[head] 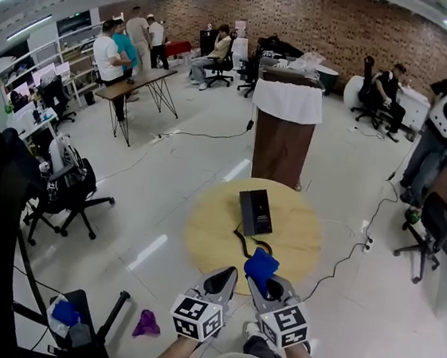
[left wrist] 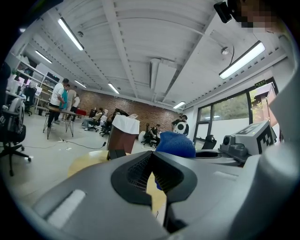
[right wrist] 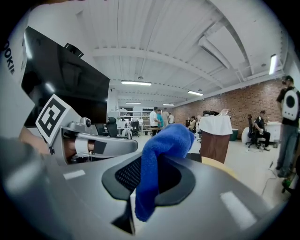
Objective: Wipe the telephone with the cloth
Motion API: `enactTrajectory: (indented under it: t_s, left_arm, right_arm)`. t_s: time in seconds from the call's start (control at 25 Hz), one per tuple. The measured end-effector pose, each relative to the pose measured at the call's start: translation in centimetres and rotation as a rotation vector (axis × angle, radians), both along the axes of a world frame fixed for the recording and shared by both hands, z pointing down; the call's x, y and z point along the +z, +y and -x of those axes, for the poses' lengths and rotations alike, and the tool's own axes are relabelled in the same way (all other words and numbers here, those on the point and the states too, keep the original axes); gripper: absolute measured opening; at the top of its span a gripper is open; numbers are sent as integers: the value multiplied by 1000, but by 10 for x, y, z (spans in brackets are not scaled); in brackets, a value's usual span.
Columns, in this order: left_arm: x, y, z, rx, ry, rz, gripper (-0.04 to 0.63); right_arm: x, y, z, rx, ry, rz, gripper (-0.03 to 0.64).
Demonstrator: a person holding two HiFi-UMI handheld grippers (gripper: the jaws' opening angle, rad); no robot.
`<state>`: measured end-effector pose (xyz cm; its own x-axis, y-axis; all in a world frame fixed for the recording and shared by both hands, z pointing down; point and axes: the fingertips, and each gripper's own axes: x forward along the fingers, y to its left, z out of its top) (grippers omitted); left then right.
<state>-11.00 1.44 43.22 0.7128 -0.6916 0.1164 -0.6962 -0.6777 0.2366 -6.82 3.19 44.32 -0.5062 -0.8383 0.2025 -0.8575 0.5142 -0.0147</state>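
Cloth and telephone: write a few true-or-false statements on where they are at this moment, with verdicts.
1. The right gripper is shut on the cloth. True.
2. The left gripper holds a second cloth. False: its jaws are together with nothing between them.
3. The telephone lies on the table. True.
4. The cloth is pressed on the telephone. False: it is held apart from it, by the table's near edge.
5. The telephone is white. False: it is black.
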Motion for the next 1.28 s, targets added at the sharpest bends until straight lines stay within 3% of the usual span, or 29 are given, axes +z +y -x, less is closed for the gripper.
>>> enactTrajectory:
  t_s: [0.64, 1.28]
  left_arm:
    - [13, -95, -39, -16, 11, 49, 5]
    - [48, -154, -62, -45, 28, 129, 5]
  right_arm:
    - [2, -90, -40, -30, -5, 7, 61]
    - [29, -132, -72, -57, -1, 65, 61]
